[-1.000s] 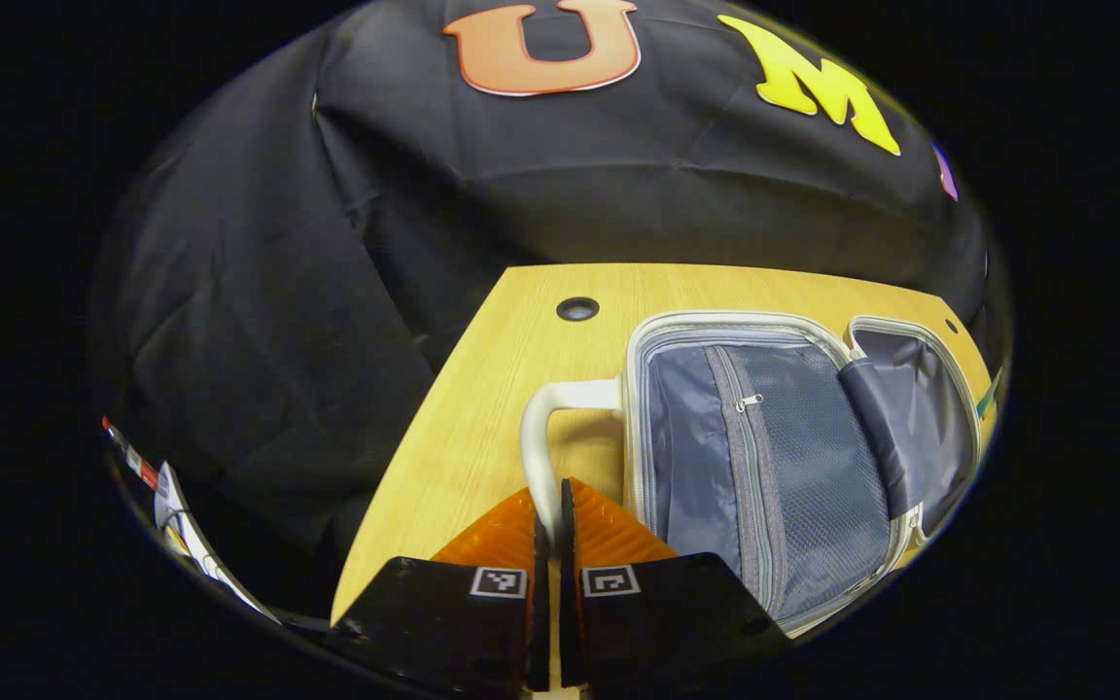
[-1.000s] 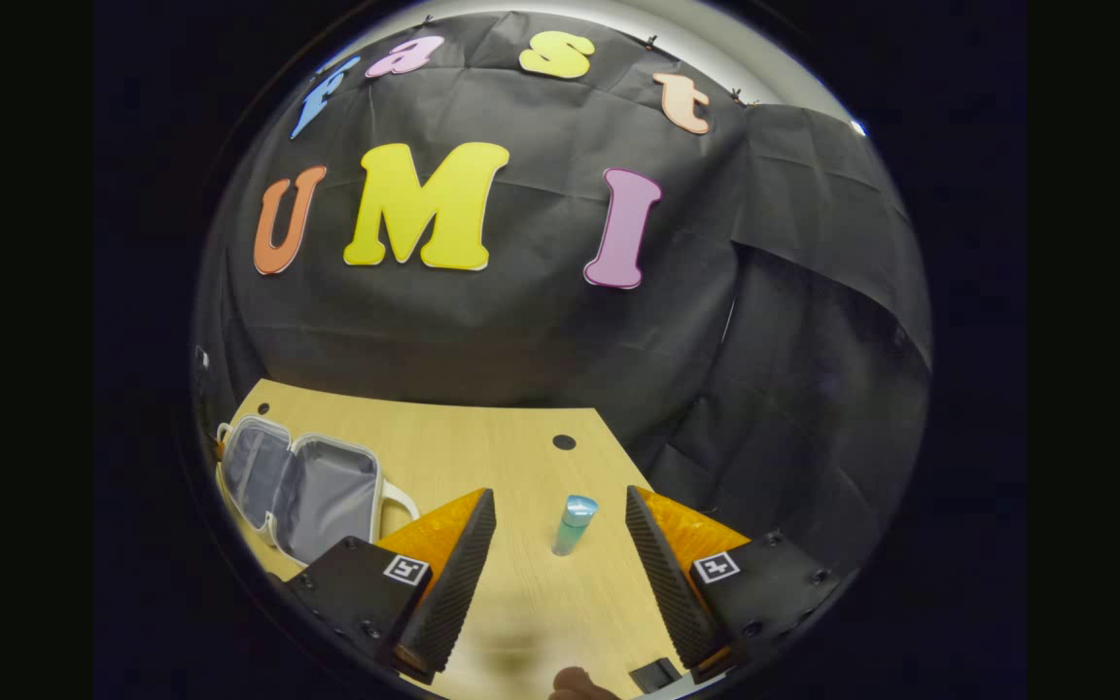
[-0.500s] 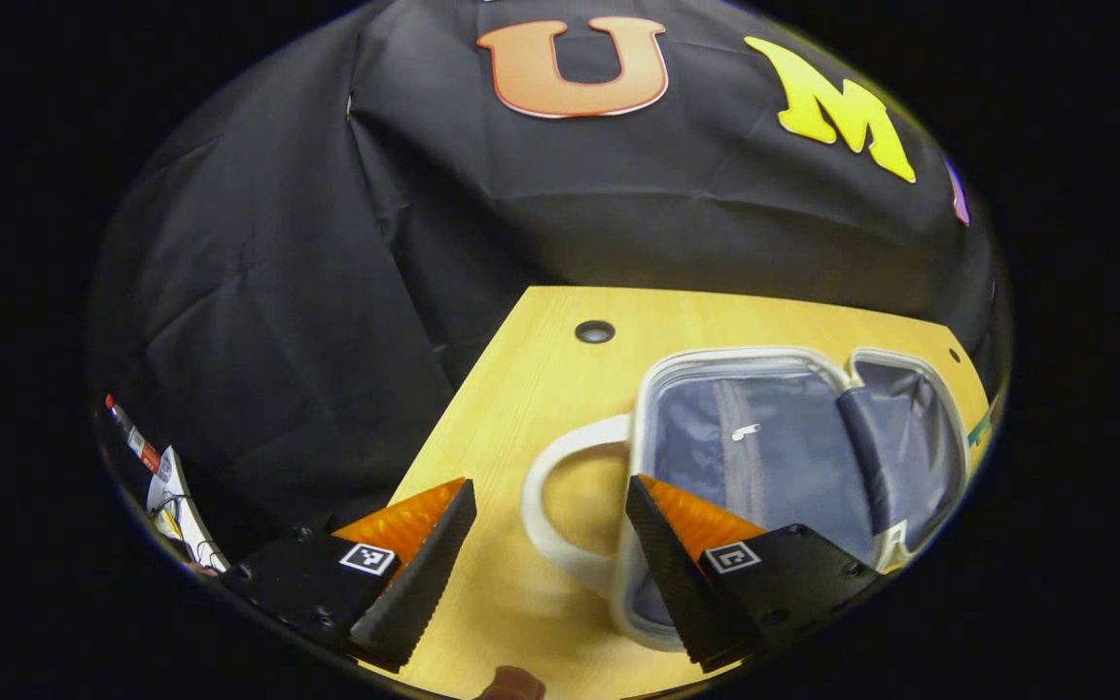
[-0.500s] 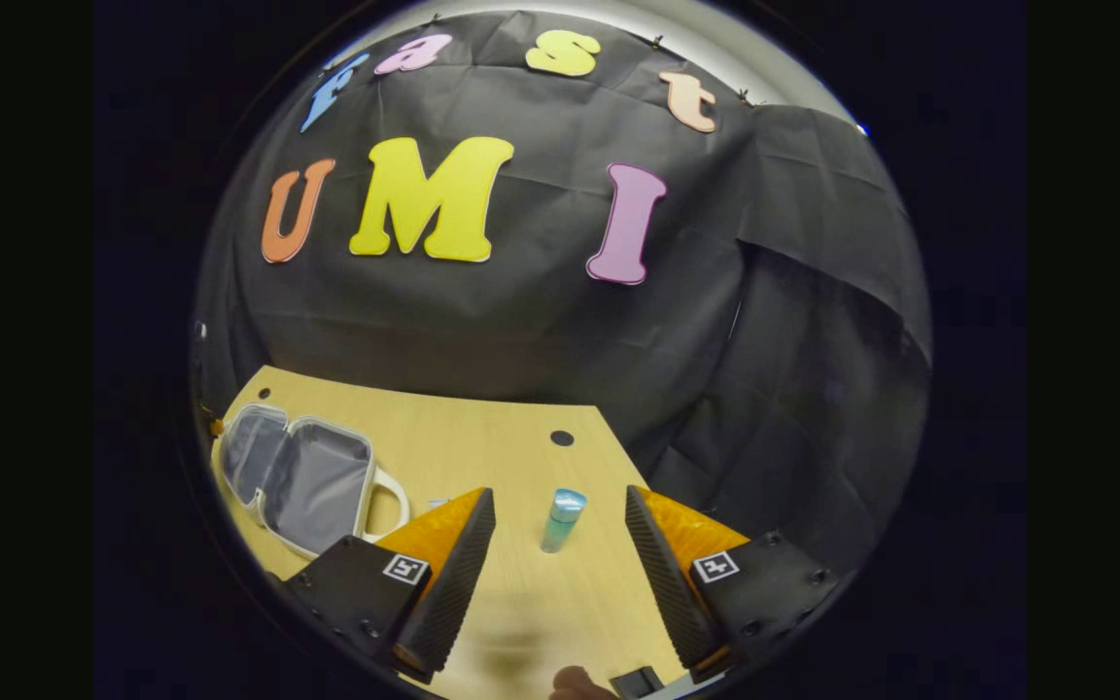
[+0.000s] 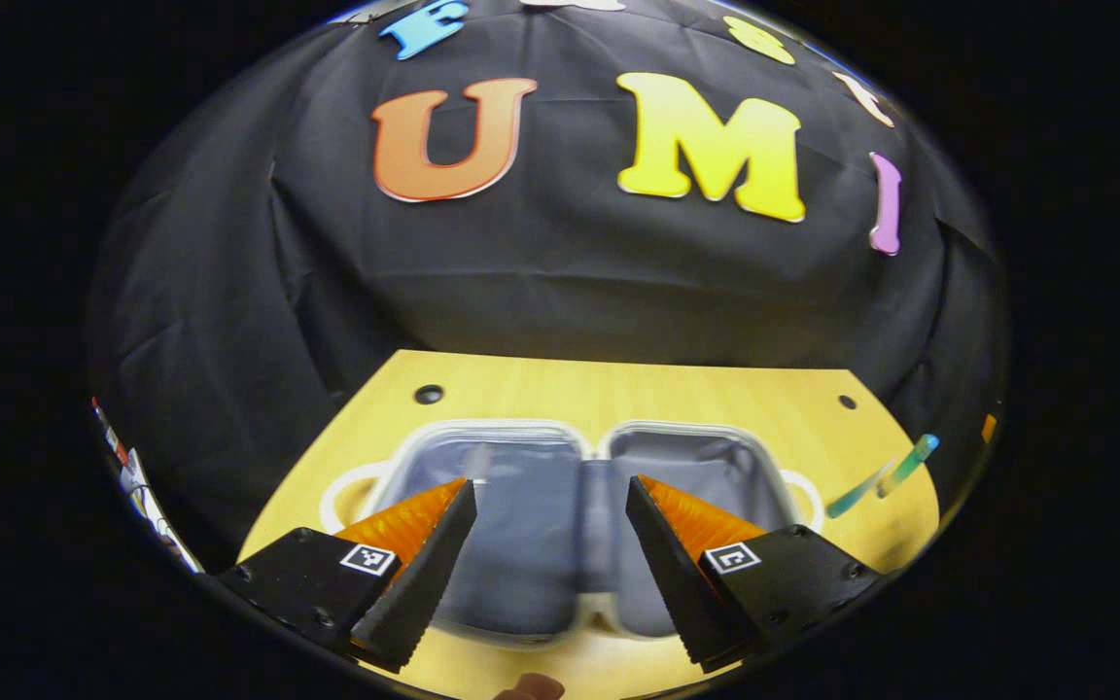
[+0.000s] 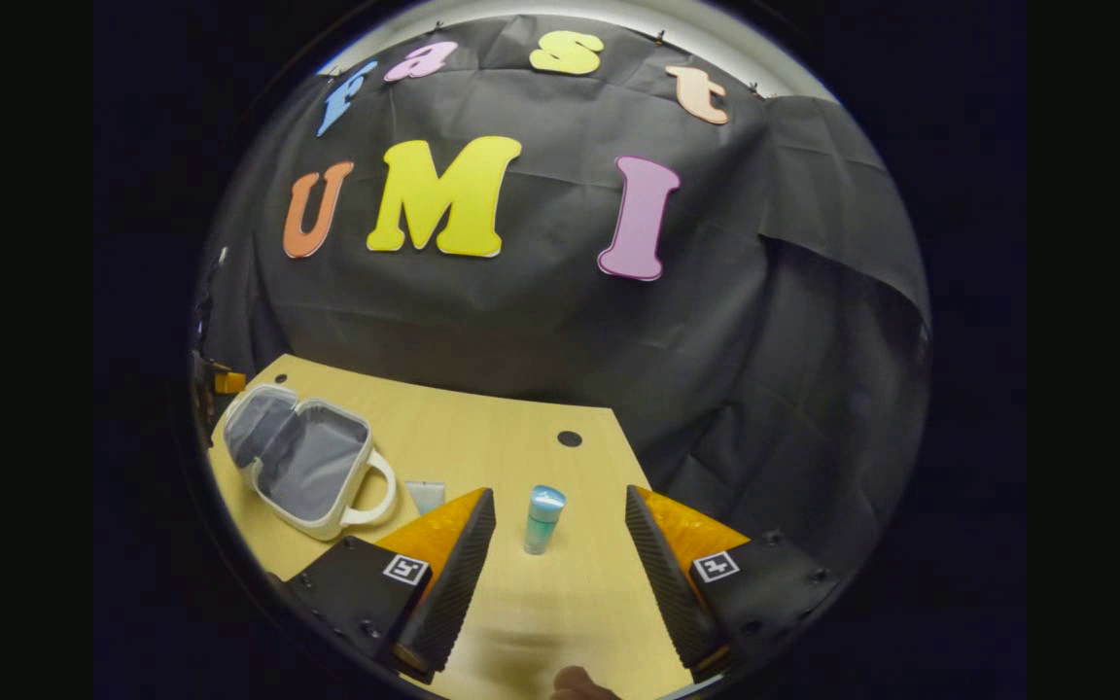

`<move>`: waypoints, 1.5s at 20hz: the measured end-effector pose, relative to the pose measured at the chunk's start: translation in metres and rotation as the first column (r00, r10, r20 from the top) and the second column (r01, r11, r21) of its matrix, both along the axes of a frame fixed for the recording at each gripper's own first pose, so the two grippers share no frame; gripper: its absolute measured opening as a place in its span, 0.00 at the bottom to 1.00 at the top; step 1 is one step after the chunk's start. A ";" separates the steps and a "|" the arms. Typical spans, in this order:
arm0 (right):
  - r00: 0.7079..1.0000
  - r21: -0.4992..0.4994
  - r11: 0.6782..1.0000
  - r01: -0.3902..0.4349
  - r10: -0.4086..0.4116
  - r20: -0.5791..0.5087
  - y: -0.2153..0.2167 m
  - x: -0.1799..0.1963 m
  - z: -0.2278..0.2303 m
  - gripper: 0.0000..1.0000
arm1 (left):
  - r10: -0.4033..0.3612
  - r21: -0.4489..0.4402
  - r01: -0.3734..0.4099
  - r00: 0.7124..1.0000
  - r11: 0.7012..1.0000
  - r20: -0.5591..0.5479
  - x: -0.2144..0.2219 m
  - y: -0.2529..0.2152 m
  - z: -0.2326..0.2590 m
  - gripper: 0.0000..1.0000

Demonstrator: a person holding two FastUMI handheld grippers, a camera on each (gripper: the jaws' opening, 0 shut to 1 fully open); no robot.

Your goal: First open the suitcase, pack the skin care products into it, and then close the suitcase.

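A: How is the suitcase (image 5: 560, 525) seen in the left gripper view?
B: It is seen lying open and flat on the desk (image 5: 618, 384), both grey-lined halves facing up, a pale handle at each outer end; the left hand-held gripper (image 5: 550, 564) is held above it with its fingers wide apart, nothing between them

A: And the skin care products?
B: A blue-green tube (image 5: 879, 476) is seen on the desk just beyond the suitcase's right handle, blurred; in the right gripper view a small bottle with a light blue cap (image 6: 542, 518) is standing upright on the desk, framed between the spread fingers of the right hand-held gripper (image 6: 550, 574) but farther off, untouched; a small pale packet (image 6: 424, 494) is lying flat between the bottle and the suitcase (image 6: 302, 462), which is seen open at the left
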State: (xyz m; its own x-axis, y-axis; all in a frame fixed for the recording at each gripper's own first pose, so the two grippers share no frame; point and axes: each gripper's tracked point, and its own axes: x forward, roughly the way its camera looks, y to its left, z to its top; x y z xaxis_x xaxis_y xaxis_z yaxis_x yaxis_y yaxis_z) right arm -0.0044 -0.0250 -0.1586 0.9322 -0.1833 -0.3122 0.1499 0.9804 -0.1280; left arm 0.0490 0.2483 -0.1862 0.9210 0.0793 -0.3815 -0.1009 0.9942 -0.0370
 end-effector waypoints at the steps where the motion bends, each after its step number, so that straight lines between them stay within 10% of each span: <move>1: 1.000 -0.005 1.000 -0.015 0.015 -0.004 -0.007 0.001 -0.003 0.80 | -0.026 -0.003 0.026 1.000 1.000 0.001 0.001 -0.024 0.001 0.99; 15: 0.984 -0.032 0.992 -0.126 0.120 -0.130 -0.084 0.002 -0.059 0.80 | -0.338 -0.064 0.332 0.932 0.941 -0.129 0.006 -0.306 -0.084 0.99; 25: 0.952 -0.015 0.988 -0.154 0.144 -0.268 -0.108 0.003 -0.128 0.80 | -0.247 -0.045 0.243 0.958 0.969 -0.147 0.079 -0.345 -0.161 0.99; 30: 0.940 0.035 0.989 -0.147 0.151 -0.305 -0.102 0.005 -0.148 0.80 | -0.247 -0.024 0.246 0.961 0.969 -0.124 0.091 -0.352 -0.168 0.82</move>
State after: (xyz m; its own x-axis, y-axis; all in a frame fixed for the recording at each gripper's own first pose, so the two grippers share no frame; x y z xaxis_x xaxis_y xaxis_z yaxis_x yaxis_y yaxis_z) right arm 0.0006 -0.1269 -0.3064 0.8077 -0.0445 -0.5879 -0.0425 0.9902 -0.1332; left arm 0.1404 -0.1038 -0.3542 0.8567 -0.1477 -0.4942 0.1429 0.9886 -0.0478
